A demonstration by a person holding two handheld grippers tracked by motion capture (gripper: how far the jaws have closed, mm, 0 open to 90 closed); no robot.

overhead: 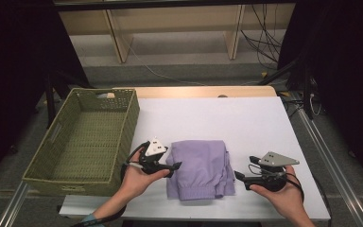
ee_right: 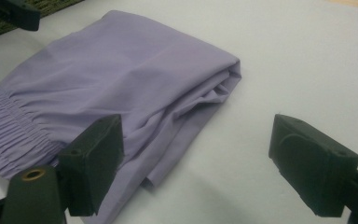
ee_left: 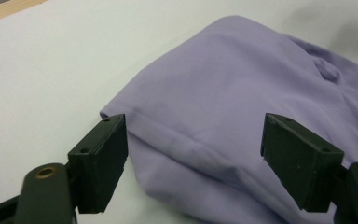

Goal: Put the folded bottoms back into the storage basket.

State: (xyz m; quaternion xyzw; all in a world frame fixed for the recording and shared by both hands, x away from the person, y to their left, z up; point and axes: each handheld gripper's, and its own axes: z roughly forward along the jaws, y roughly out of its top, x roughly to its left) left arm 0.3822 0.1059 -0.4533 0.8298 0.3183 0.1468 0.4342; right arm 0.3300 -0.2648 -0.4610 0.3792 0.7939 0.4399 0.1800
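Observation:
A folded lilac garment (overhead: 201, 169) with a gathered elastic waistband lies near the front of the white table (overhead: 246, 123). My left gripper (overhead: 174, 166) sits at its left edge, jaws open, and the left gripper view has the cloth's edge (ee_left: 223, 116) lying between the wide-apart jaws without being pinched. My right gripper (overhead: 239, 177) rests just off the garment's right side, also open. In the right gripper view the folded garment (ee_right: 121, 79) lies ahead and left, one jaw over its edge, the other over bare table.
A green woven basket (overhead: 87, 137) with nothing in it stands at the table's left side, close to my left hand. Table legs and cables lie on the floor beyond the far edge. Bare white tabletop stretches behind and to the right of the garment.

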